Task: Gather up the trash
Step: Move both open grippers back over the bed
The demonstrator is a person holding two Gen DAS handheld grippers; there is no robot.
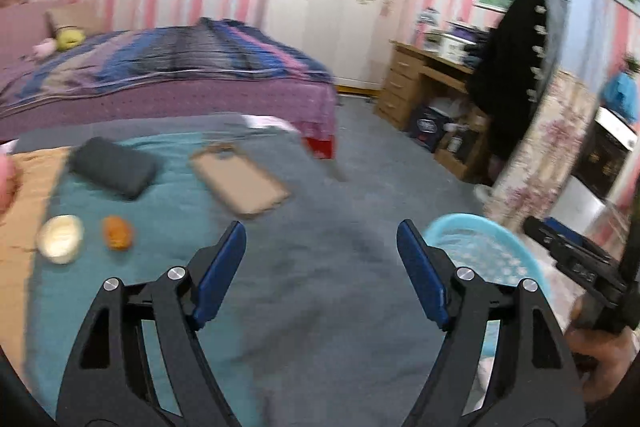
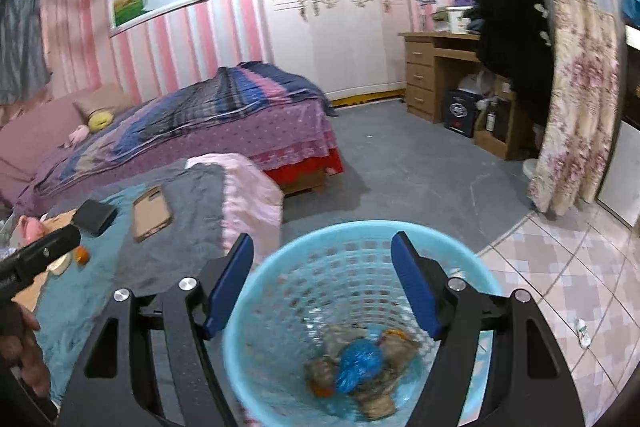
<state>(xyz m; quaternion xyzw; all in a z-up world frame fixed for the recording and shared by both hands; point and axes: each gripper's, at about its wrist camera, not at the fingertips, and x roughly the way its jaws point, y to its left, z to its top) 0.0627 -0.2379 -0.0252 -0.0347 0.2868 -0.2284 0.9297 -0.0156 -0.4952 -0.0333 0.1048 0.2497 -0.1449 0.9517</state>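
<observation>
My left gripper point(image 1: 321, 229) is open with nothing between its blue pads, above a grey-teal blanket point(image 1: 320, 287). On the blanket to its left lie a white round lid point(image 1: 60, 239) and an orange scrap point(image 1: 117, 233). Farther back are a dark grey case point(image 1: 112, 167) and a tan phone case point(image 1: 240, 183). My right gripper point(image 2: 322, 239) is open and empty, over a light blue basket point(image 2: 360, 225). Inside the basket lie a crumpled blue wrapper point(image 2: 358, 359), tan crumpled paper point(image 2: 376, 401) and an orange bit point(image 2: 322, 389). The basket's rim point(image 1: 460, 219) shows right of the left gripper.
A purple bed point(image 2: 200, 131) stands behind the blanket, with a white wardrobe point(image 2: 332, 27) and a wooden desk point(image 2: 428, 75) at the back. A floral curtain point(image 2: 576, 107) hangs on the right. A small white bottle point(image 2: 582, 331) lies on the tiled floor.
</observation>
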